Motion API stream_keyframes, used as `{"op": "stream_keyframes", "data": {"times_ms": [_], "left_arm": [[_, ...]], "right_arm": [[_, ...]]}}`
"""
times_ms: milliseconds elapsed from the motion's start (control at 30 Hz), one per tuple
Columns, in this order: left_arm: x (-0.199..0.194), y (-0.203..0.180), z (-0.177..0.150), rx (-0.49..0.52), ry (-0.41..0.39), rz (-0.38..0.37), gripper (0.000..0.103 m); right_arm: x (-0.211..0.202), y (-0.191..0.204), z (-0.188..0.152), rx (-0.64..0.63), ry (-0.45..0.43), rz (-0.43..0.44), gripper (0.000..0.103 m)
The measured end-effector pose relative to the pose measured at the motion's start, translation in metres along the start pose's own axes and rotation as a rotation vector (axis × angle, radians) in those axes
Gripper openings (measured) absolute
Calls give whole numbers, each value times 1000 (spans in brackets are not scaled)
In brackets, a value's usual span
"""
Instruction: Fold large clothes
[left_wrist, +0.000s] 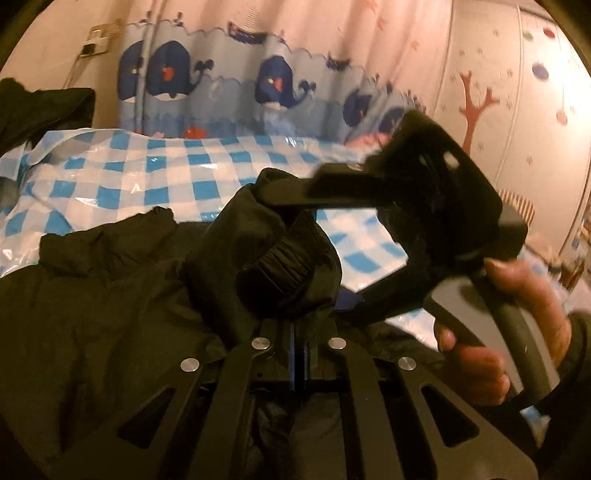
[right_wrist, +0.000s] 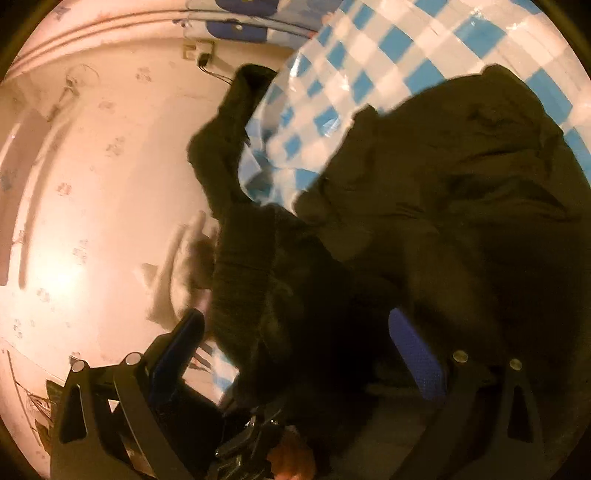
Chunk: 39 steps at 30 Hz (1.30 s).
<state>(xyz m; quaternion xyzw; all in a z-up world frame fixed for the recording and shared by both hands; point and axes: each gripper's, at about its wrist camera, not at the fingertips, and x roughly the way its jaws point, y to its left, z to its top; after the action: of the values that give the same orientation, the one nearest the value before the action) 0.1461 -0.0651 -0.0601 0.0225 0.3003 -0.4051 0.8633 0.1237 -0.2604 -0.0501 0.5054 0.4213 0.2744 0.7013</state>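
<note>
Dark jacket (left_wrist: 110, 295) cloth lies bunched on the blue-checked sheet (left_wrist: 155, 173) ahead of our left fingers (left_wrist: 299, 354), which are closed on its cuffed sleeve (left_wrist: 280, 266). Our right fingers (right_wrist: 295, 354) stand open, with jacket folds between the 2.

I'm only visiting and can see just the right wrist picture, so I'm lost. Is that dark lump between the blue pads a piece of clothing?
Observer: Yes, it's a black jacket. The left wrist view shows the ribbed cuff of its sleeve, which your view doesn't.
Operator: Is the other gripper doing anything?
Observer: The left gripper is shut and appears to be pinching that sleeve.
Operator: What's behind the checked sheet?
Observer: A curtain printed with blue whales hangs beyond the blue-and-white checked sheet.
</note>
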Motion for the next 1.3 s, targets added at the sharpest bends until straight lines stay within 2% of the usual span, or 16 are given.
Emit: {"op": "stream_keyframes", "data": {"times_ms": [67,133,167,200,300,367,400,433,500,567,600,733,967,1067,1200,1300], "left_arm": [[8,-2,-2,21,20,15,2],[13,0,-2,20,32,36,2],[12,1,-2,16,35,45,3],[12,4,-1,7,49,37,5],[-2,12,1,10,88,55,16],[-24,20,3,21,65,102,41],[-48,30,5,10,22,162,62],[-68,40,6,-11,-21,208,70],[-100,67,6,-70,-73,294,73],[-125,98,1,-116,-101,464,74],[-130,108,-2,-130,-96,510,74],[-133,139,-17,-169,-56,607,74],[-107,167,-39,-242,34,588,74],[-87,183,-48,-277,97,575,74],[-81,188,-57,-294,120,575,74],[-81,188,-55,-291,122,579,74]], "right_arm": [[4,1,1,-55,23,-9,94],[8,10,1,-145,37,-21,45],[10,13,1,-171,40,-77,32],[10,13,2,-171,36,-86,27],[10,14,7,-188,19,-126,25],[8,19,13,-207,0,-129,25],[3,25,16,-225,-13,-119,25],[-2,33,19,-248,-25,-110,25],[-13,47,22,-291,-37,-106,25],[-22,59,23,-331,-46,-106,25],[-27,65,23,-350,-50,-109,25],[-37,69,22,-372,-61,-120,25],[-48,70,27,-395,-94,-94,25],[-46,61,30,-406,-90,-143,25],[-41,12,37,-324,-75,-211,25],[-40,-11,39,-286,-72,-198,25]]}}
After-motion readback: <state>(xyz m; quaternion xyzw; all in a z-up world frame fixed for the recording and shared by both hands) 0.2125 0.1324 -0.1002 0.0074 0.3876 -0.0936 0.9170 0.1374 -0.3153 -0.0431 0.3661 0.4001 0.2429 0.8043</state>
